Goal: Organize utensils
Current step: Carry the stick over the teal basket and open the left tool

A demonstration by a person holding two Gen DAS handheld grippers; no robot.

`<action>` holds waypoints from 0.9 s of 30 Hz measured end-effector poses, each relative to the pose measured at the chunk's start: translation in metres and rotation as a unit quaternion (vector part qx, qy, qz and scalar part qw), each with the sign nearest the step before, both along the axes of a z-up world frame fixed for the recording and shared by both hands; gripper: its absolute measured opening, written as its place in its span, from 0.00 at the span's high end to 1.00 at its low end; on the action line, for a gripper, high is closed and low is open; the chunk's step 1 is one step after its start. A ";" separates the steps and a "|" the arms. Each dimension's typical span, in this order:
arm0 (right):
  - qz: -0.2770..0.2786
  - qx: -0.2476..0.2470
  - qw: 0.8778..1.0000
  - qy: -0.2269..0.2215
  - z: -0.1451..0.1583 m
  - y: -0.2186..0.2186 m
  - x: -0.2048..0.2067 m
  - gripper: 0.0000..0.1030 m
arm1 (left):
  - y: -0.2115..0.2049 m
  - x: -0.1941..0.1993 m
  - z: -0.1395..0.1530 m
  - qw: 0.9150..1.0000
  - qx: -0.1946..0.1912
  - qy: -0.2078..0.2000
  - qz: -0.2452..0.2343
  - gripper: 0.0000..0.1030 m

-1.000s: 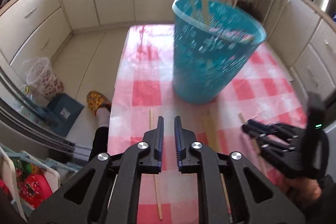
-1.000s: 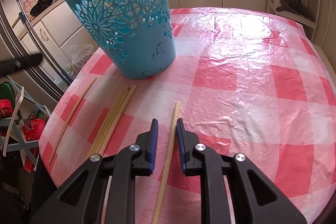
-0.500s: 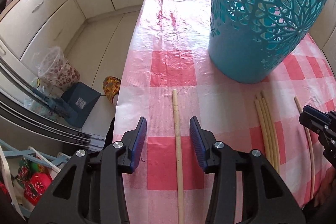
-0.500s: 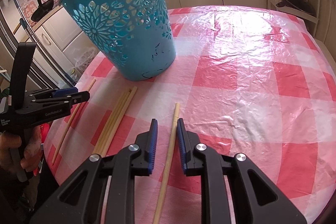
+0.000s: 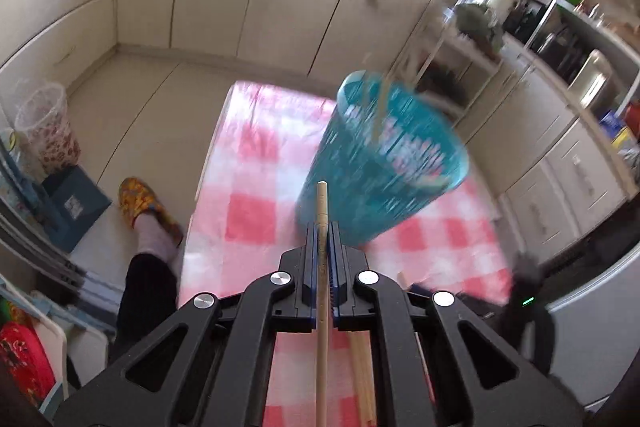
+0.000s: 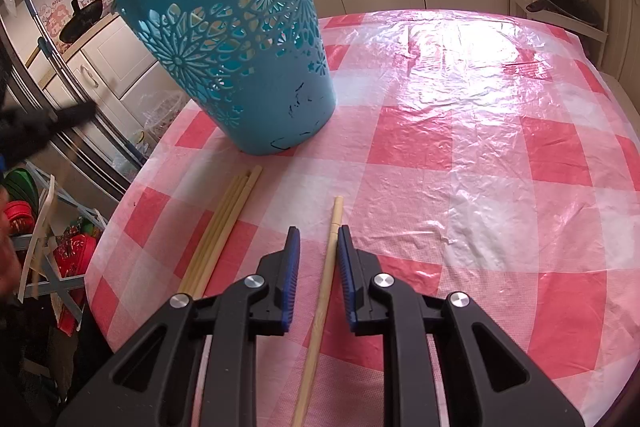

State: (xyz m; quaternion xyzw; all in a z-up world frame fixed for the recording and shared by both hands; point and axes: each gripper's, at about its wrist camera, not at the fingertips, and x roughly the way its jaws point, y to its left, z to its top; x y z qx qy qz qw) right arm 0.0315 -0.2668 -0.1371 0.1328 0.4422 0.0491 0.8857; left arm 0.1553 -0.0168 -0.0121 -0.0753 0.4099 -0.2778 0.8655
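Left claw (image 5: 322,231) had just closed, pinching a chopstick (image 5: 321,291) at frame centre; right claw (image 6: 318,239) stood slightly spread, straddling another stick (image 6: 326,275) on the counter (image 6: 460,147).

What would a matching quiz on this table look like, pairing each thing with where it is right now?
Things:
1. basket
2. single chopstick
3. chopstick bundle
4. lifted chopstick

Places:
A. clamped in the shut left gripper, off the table
B. flat on the cloth, between the right gripper's open jaws
C. standing upright on the checked cloth
D. flat on the cloth, to the left of the right gripper in its view

Pairs: 1-C, 2-B, 3-D, 4-A
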 end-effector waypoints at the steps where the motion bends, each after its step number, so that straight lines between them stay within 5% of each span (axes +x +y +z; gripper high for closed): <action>1: 0.000 0.000 1.000 0.000 0.000 0.000 0.000 0.81 | -0.001 -0.001 0.023 0.999 -0.025 -0.030 0.002 0.95; 6: 0.000 0.003 1.000 0.000 0.000 0.000 0.000 0.81 | -0.036 0.015 0.092 0.984 -0.085 -0.151 0.027 0.95; 12: -0.001 0.022 1.000 0.000 -0.002 -0.004 0.000 0.81 | -0.082 0.064 0.092 0.972 -0.073 -0.204 0.088 0.95; 21: 0.007 0.030 1.000 -0.001 -0.001 -0.003 0.000 0.76 | -0.111 0.089 0.035 0.979 -0.012 -0.184 0.089 0.95; 27: 0.007 0.029 1.000 -0.001 -0.001 -0.001 0.001 0.75 | -0.119 0.083 0.001 0.986 0.073 -0.143 0.050 0.94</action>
